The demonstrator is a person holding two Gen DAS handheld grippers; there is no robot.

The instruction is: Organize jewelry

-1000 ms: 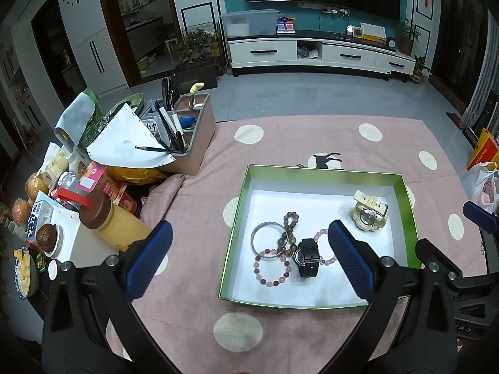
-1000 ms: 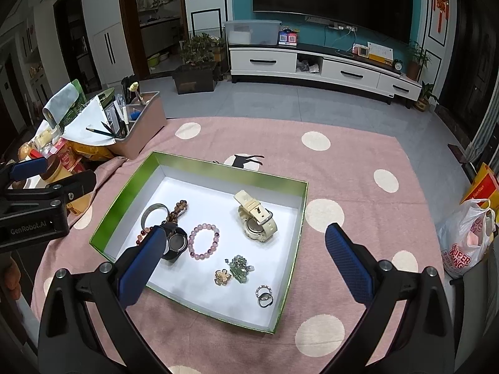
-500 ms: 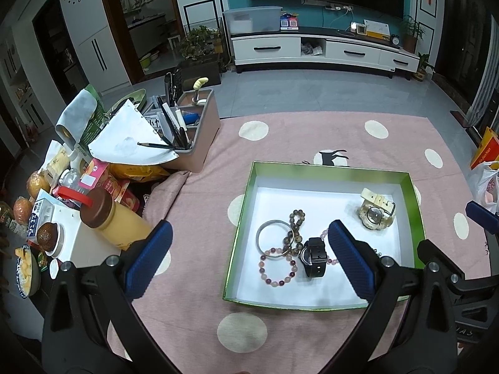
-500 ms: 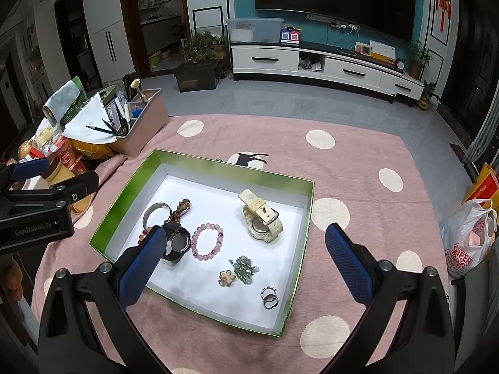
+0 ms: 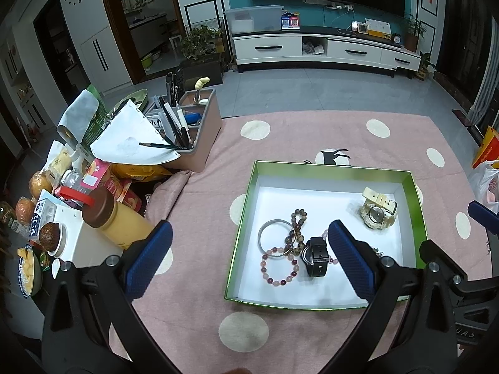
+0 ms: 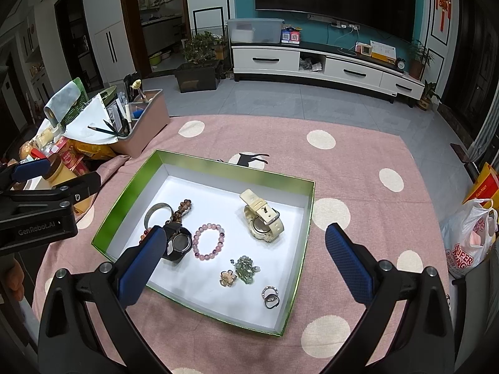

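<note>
A green-rimmed white tray [image 5: 249, 193] [image 6: 131, 187] lies on the pink dotted cloth. In it are a cream watch [image 5: 378, 213] [image 6: 263, 218], a black watch [image 5: 316, 257] [image 6: 179, 243], a silver bangle [image 5: 276, 238] [image 6: 157, 212], a brown bead string [image 5: 296, 222] [image 6: 184, 207], a red bead bracelet [image 5: 279, 272], a pink bead bracelet [image 6: 209, 240], a green charm [image 6: 246, 268], a gold flower charm [image 6: 227, 278] and two rings [image 6: 270, 296]. My left gripper [image 5: 249, 261] hovers open above the tray's left edge. Open too, my right gripper [image 6: 246, 265] hangs over the tray's right half.
A pink pen organizer [image 5: 199, 124] [image 6: 143, 118] stands at the cloth's far left corner. Snacks, papers and a yellow bottle [image 5: 115, 215] crowd the left side. A plastic bag [image 6: 471, 237] sits at the right. A hand [image 6: 14, 280] shows at the left edge.
Both grippers have drifted slightly left and back, so the tray sits a little further right in each view. Nothing was grasped or moved.
</note>
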